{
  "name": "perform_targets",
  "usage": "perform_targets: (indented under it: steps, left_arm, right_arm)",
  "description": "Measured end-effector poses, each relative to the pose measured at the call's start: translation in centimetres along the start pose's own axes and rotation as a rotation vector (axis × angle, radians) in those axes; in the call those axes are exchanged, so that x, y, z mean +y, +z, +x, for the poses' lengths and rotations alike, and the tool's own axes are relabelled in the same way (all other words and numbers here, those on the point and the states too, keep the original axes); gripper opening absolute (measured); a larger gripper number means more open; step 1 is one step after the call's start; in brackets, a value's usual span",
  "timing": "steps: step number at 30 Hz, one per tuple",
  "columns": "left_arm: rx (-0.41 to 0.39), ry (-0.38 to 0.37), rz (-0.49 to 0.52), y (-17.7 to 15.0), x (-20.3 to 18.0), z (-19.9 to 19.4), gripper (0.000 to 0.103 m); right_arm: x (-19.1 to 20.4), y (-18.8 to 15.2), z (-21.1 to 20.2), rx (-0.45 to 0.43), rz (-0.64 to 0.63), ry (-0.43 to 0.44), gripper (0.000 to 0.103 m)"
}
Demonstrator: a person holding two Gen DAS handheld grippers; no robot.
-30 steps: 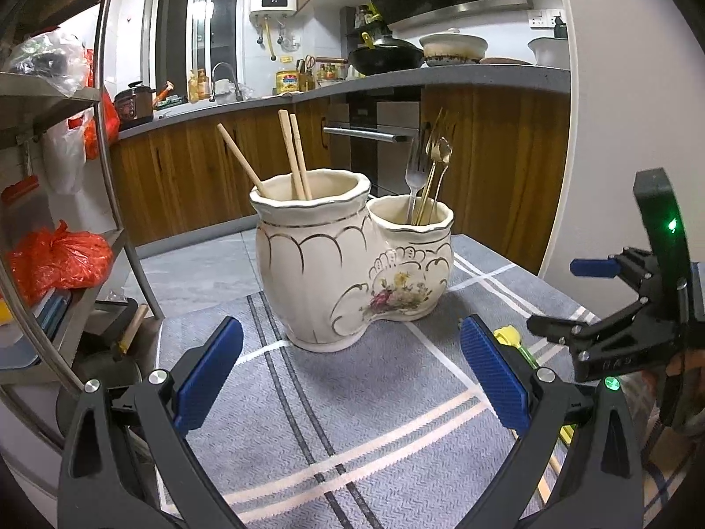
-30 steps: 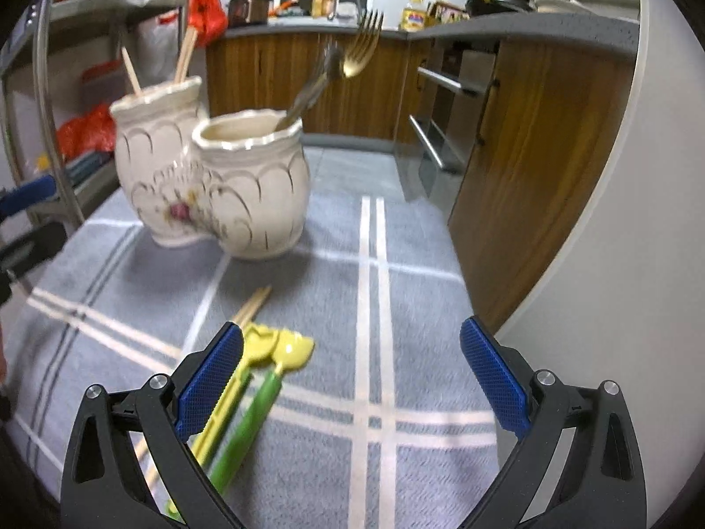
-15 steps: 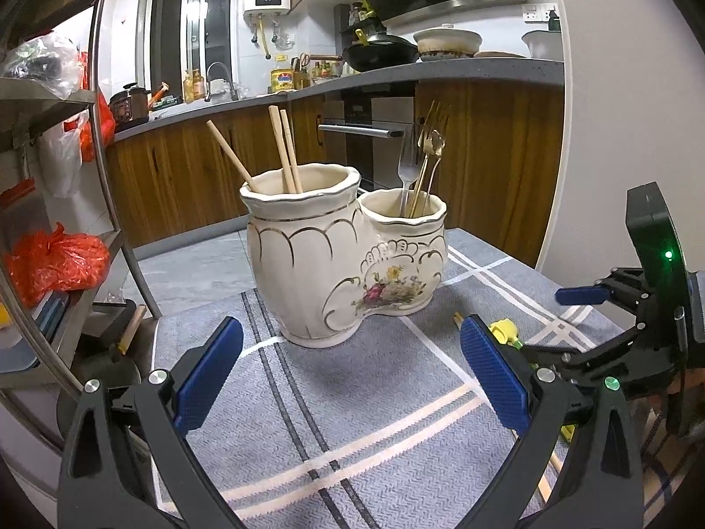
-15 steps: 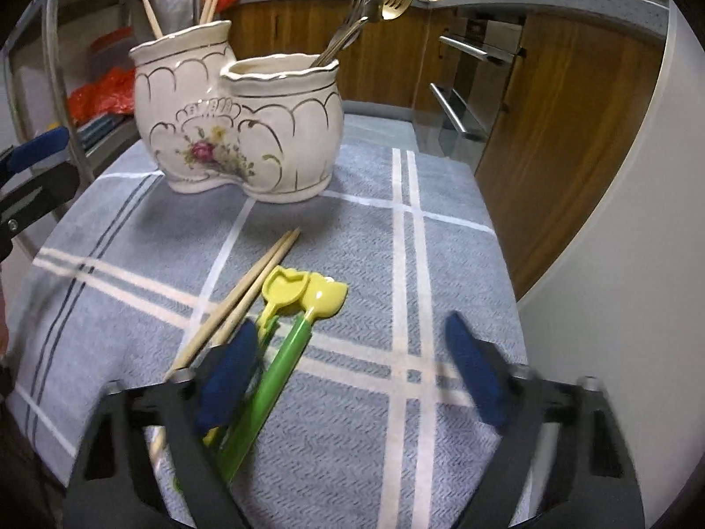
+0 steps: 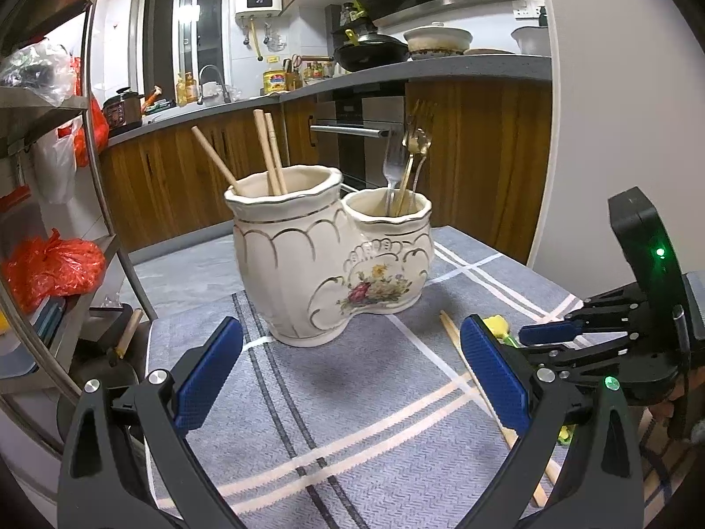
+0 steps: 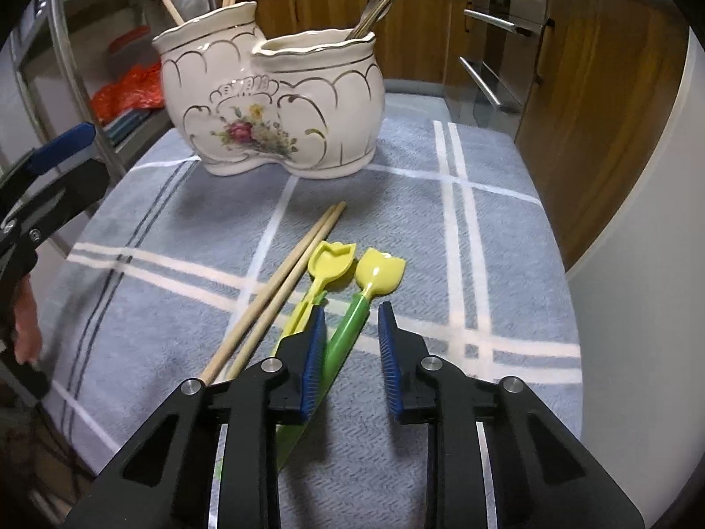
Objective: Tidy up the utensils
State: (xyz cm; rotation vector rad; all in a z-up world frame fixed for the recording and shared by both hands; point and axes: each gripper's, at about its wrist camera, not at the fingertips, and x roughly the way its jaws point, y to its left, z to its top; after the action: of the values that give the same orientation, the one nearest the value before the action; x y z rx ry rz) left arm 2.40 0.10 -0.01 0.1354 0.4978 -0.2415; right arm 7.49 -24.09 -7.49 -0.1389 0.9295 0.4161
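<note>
The utensil holder [image 6: 269,101] is a cream ceramic vessel with two joined compartments, gold scalloped trim and a painted flower spray on its front. It stands upright on a grey cloth [image 6: 484,229] crossed by white and dark stripes. In the left wrist view, the taller compartment contains three wooden chopsticks [image 5: 269,154]; the shorter compartment contains metal forks [image 5: 403,163] in silver and gold tones, leaning against the rim.

On the cloth in front of the holder lie four loose items, close together and roughly parallel:
- A pair of wooden chopsticks [image 6: 282,282], side by side, tips pointing toward the holder.
- A yellow tulip-headed utensil [image 6: 330,260], just beside the chopsticks.
- A second tulip-headed utensil with a green handle [image 6: 352,322], its yellow head level with the first.

The right gripper [image 6: 350,348] points down over the green handle. Its jaws are closing; the handle lies between the blue pads, against the left-hand pad, with a gap remaining at the other pad.

The left gripper [image 5: 352,374] is level with the holder's base, jaws spread wide with nothing between them.
</note>
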Motion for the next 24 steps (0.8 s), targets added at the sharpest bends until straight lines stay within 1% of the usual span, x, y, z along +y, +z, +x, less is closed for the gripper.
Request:
perform_targets:
  steps: [1, 3, 7, 10, 12, 14, 15, 16, 17, 19, 20, 22, 24]
  left_arm:
    - [0.003, 0.001, 0.010, 0.1, -0.3, 0.0, 0.097]
    - [0.008, 0.001, 0.026, 0.3, -0.8, -0.1, 0.097]
    - [0.033, -0.024, 0.062, 0.6, -2.4, 0.0, 0.097]
    - [0.092, -0.047, 0.072, 0.3, -3.4, 0.9, 0.097]
    - [0.152, -0.061, 0.070, -0.2, -4.1, 1.7, 0.097]
    - [0.191, -0.071, 0.059, -0.8, -4.4, 2.2, 0.096]
    - [0.214, -0.077, 0.050, -1.0, -4.6, 2.5, 0.091]
    - [0.231, -0.082, 0.044, -1.1, -4.6, 2.7, 0.083]
    - [0.258, -0.090, 0.033, -1.3, -4.7, 3.1, 0.079]
    - [0.298, -0.109, 0.026, -1.6, -5.0, 3.6, 0.059]
    - [0.323, -0.120, 0.024, -1.8, -5.2, 3.9, 0.056]
    - [0.345, -0.144, 0.017, -2.1, -5.7, 4.1, 0.045]
    - [0.357, -0.156, 0.022, -2.3, -6.2, 4.1, 0.039]
  right_arm:
    - [0.0, 0.0, 0.1, 0.000, -0.001, -0.002, 0.024]
    - [0.1, 0.1, 0.1, -0.001, -0.010, 0.002, 0.017]
    - [0.0, 0.3, 0.3, -0.017, -0.029, 0.011, 0.011]
    - [-0.4, 0.3, 0.5, -0.035, -0.040, 0.013, 0.010]
    - [-0.7, 0.3, 0.4, -0.050, -0.035, 0.008, 0.010]
    - [-1.2, 0.4, -0.2, -0.082, -0.026, 0.008, 0.010]
    - [-1.5, 0.5, -0.6, -0.109, -0.020, 0.009, 0.010]
    - [-1.7, 0.6, -0.9, -0.125, -0.017, 0.009, 0.010]
    - [-1.9, 0.6, -1.4, -0.147, -0.015, 0.011, 0.010]
    - [-2.1, 0.6, -1.7, -0.168, -0.016, 0.015, 0.010]
    - [-2.2, 0.6, -1.7, -0.173, -0.015, 0.020, 0.010]
    - [-2.4, 0.6, -1.6, -0.176, -0.015, 0.027, 0.010]
    - [-2.5, 0.7, -1.6, -0.180, -0.015, 0.034, 0.010]
